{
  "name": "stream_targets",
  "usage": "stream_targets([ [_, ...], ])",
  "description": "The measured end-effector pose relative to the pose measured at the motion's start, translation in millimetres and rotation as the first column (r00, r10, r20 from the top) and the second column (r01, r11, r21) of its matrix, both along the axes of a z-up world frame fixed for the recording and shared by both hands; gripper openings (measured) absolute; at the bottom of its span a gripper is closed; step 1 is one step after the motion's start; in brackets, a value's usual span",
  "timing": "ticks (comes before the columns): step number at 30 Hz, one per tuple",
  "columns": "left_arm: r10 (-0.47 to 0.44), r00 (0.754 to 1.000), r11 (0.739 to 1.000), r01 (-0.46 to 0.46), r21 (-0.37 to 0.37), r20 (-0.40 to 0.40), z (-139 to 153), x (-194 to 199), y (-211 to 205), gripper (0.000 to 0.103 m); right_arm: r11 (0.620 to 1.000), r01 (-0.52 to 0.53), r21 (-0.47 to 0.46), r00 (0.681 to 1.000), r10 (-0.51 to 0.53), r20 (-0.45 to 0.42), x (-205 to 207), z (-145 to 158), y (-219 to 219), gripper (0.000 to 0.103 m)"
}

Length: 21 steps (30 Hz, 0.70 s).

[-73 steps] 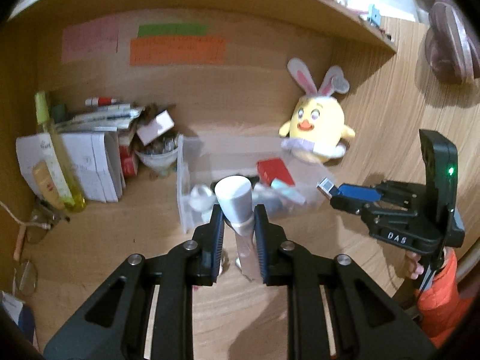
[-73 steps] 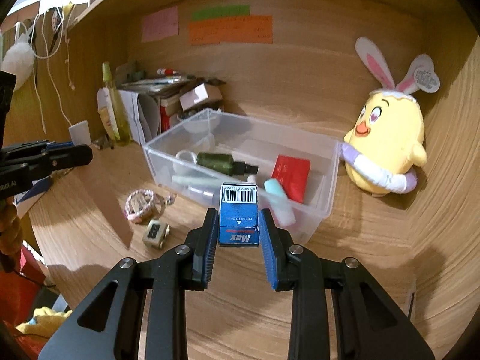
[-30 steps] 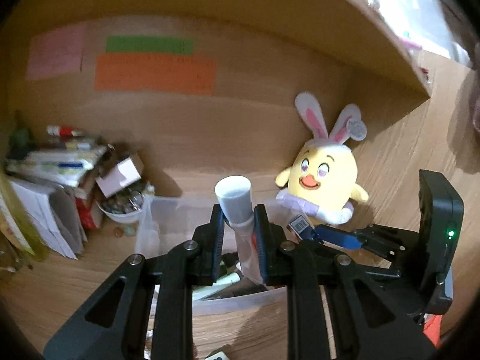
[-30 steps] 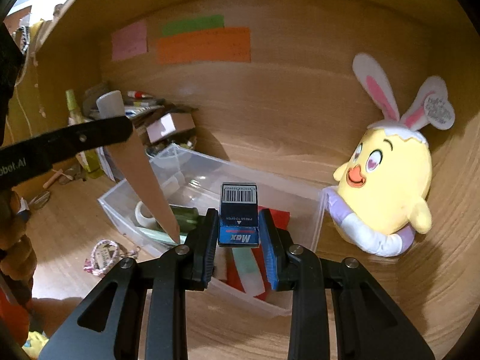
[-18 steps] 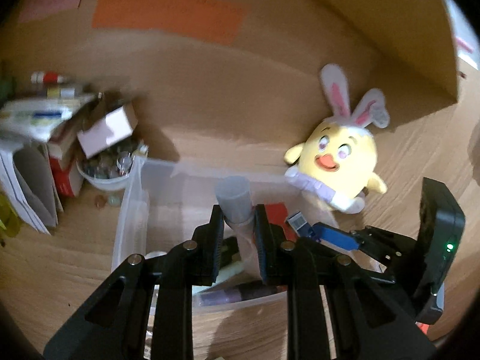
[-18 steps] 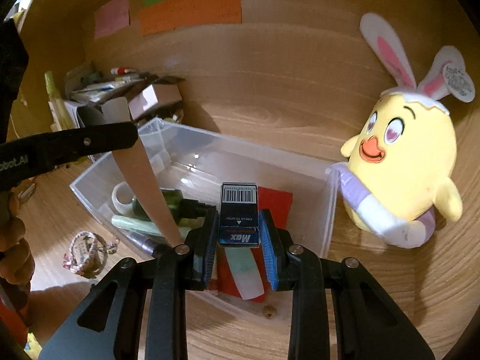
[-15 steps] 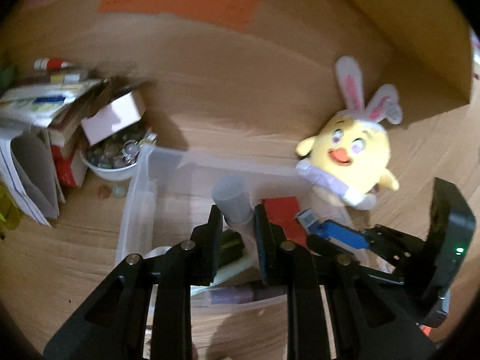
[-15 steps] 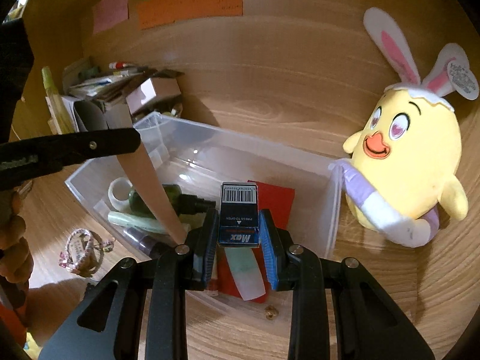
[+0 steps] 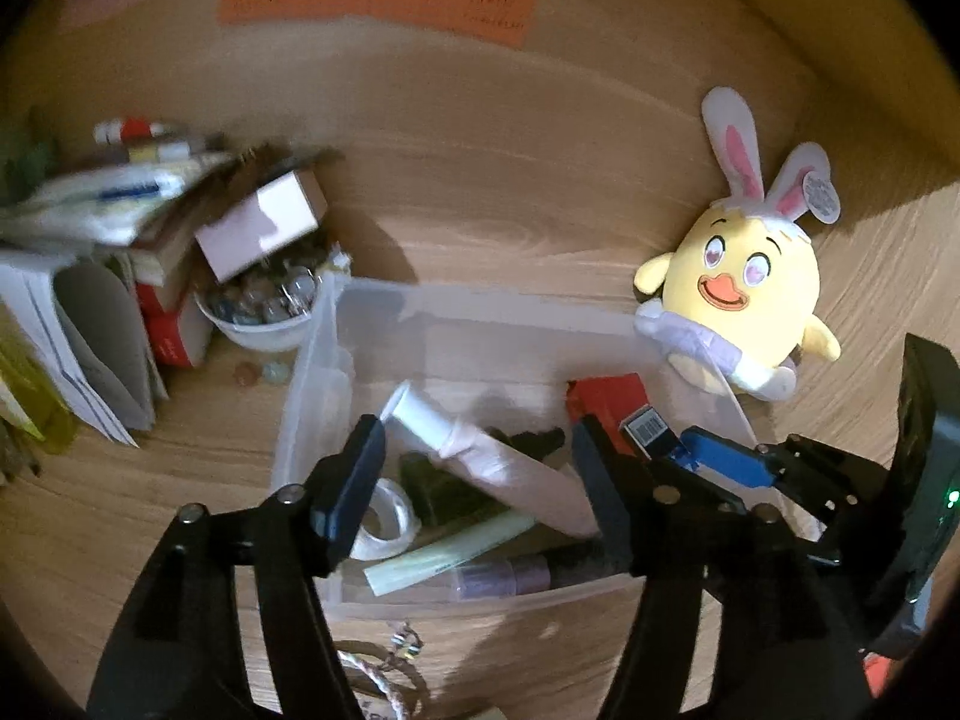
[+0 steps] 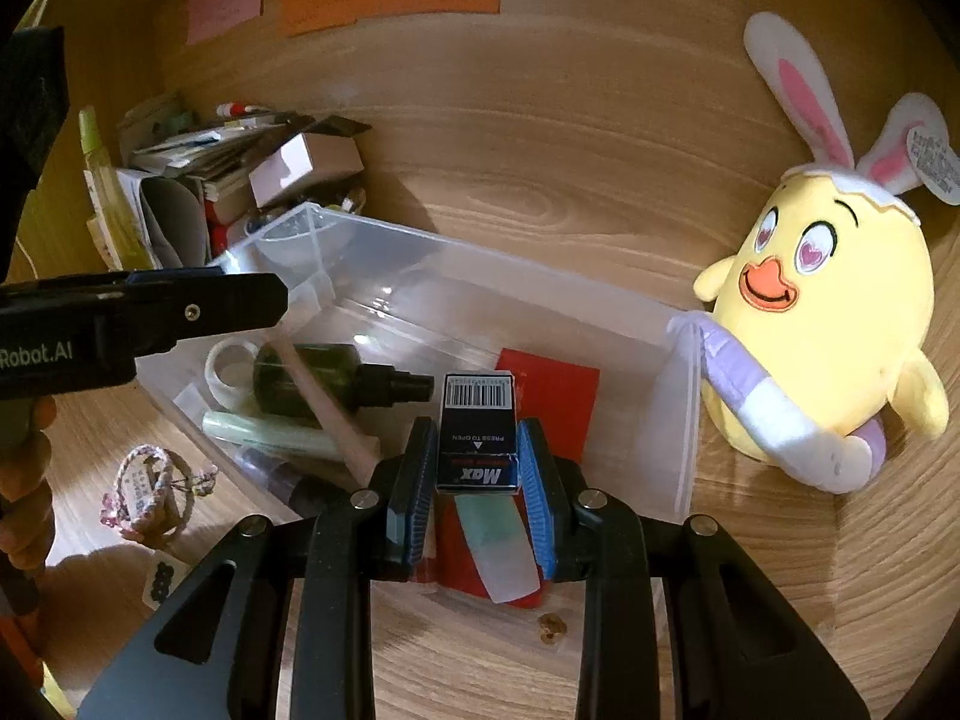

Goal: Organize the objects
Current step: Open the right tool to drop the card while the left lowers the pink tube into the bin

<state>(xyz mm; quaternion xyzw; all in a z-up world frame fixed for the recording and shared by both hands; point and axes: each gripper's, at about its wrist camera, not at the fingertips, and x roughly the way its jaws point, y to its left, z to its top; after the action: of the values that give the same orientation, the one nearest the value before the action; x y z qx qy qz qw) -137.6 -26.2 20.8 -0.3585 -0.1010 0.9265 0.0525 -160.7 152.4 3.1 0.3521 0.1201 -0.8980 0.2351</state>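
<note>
Nearby: plush chick (image 10: 822, 330) beside bin (image 10: 684, 408); bracelet (image 10: 150, 495) outside bin.

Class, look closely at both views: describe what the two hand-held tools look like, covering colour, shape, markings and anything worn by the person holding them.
Both are black plastic with two long angled fingers, triangular cut-outs and silver screws. The left tool has dark blue ribbed pads and white lettering ending "Robot.AI" on its side. The right tool has brighter blue ribbed pads; seen from the left view, its body carries a small green light. An orange sleeve shows at the frame edge.

"Max" on blue box (image 10: 478, 438) (inverted).
</note>
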Motion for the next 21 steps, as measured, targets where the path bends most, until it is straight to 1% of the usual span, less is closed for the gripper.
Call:
stream_targets([
  [4,0.006,0.999,0.999,-0.008,-0.043,-0.041,7,6,3,0.072,1.000,0.002,-0.007,1.000,-0.002,-0.004,2,4,3,0.029],
  [7,0.012,0.998,0.998,-0.016,-0.065,-0.056,11,8,4,0.073,1.000,0.006,-0.015,1.000,-0.006,-0.012,5,7,4,0.034],
  [10,0.008,0.998,0.997,-0.013,-0.071,-0.066,16,12,4,0.074,1.000,0.008,-0.026,1.000,-0.008,-0.023,9,14,8,0.039],
  [11,0.005,0.997,0.997,-0.011,-0.071,-0.072,18,14,4,0.075,0.999,0.009,-0.030,1.000,-0.010,-0.028,11,16,9,0.043],
  [13,0.003,0.997,0.997,-0.010,-0.076,-0.081,23,19,3,0.079,0.999,0.015,-0.032,0.999,-0.017,-0.044,15,21,10,0.050],
  [15,0.003,0.995,0.995,-0.012,-0.096,-0.096,27,26,4,0.083,0.999,0.018,-0.037,0.998,-0.021,-0.066,21,27,11,0.061],
  [16,0.004,0.994,0.994,-0.016,-0.111,-0.105,30,30,4,0.084,0.999,0.020,-0.040,0.997,-0.023,-0.073,23,29,12,0.064],
  [17,0.007,0.993,0.992,-0.021,-0.124,-0.114,32,34,4,0.089,0.999,0.020,-0.043,0.997,-0.023,-0.080,26,31,12,0.067],
  [18,0.009,0.993,0.991,-0.025,-0.132,-0.121,33,38,4,0.096,0.999,0.018,-0.048,0.996,-0.022,-0.085,29,33,13,0.069],
  [21,0.016,0.990,0.987,-0.039,-0.158,-0.142,37,50,3,0.099,0.998,0.010,-0.060,0.996,-0.016,-0.092,37,37,14,0.070],
])
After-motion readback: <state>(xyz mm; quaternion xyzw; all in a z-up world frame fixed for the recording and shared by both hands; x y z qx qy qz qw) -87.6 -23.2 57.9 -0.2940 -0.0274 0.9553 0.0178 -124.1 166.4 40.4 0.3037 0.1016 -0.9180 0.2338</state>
